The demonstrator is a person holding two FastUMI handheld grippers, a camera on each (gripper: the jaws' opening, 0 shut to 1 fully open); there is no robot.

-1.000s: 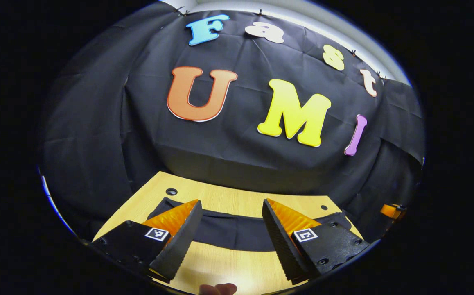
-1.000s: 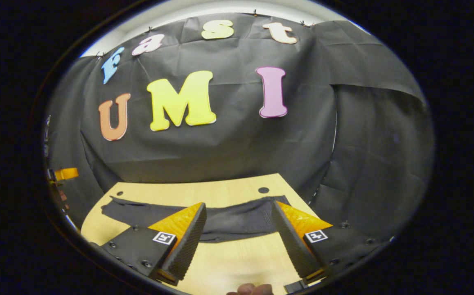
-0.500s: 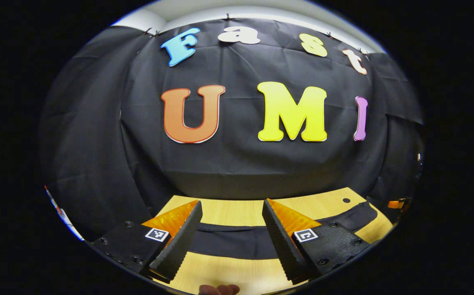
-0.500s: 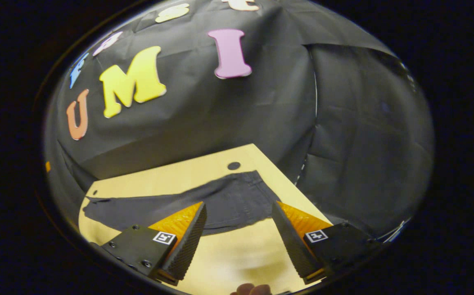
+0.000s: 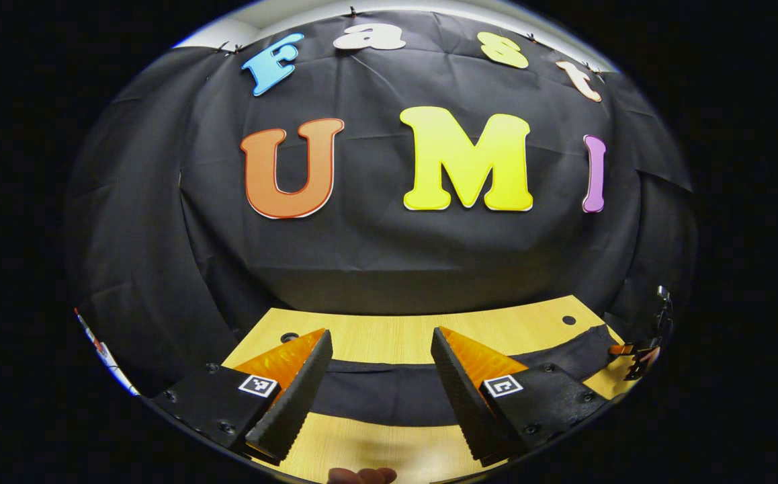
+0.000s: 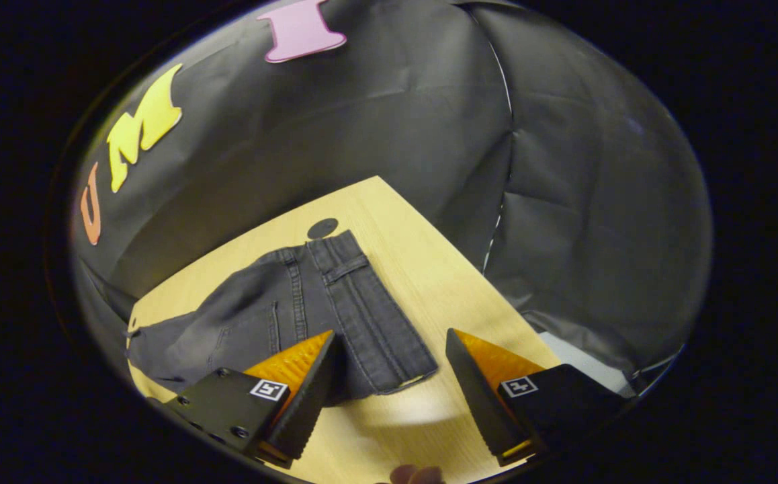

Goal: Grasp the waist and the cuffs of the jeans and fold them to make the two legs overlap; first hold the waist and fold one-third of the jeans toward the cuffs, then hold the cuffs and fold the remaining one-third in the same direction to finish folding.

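Not much to read here. Each finger of the left gripper point(image 5: 379, 390) carries a small square black-and-white marker tag, one point(image 5: 258, 385) at seven o'clock, the other point(image 5: 502, 386) at five o'clock; these are coded patterns, not words or numbers. The right gripper point(image 6: 392, 390) wears the same kind of tag on both fingers, one point(image 6: 268, 389) at seven o'clock and one point(image 6: 518, 386) at five o'clock. No brand or label can be made out on the jeans point(image 6: 308, 302).
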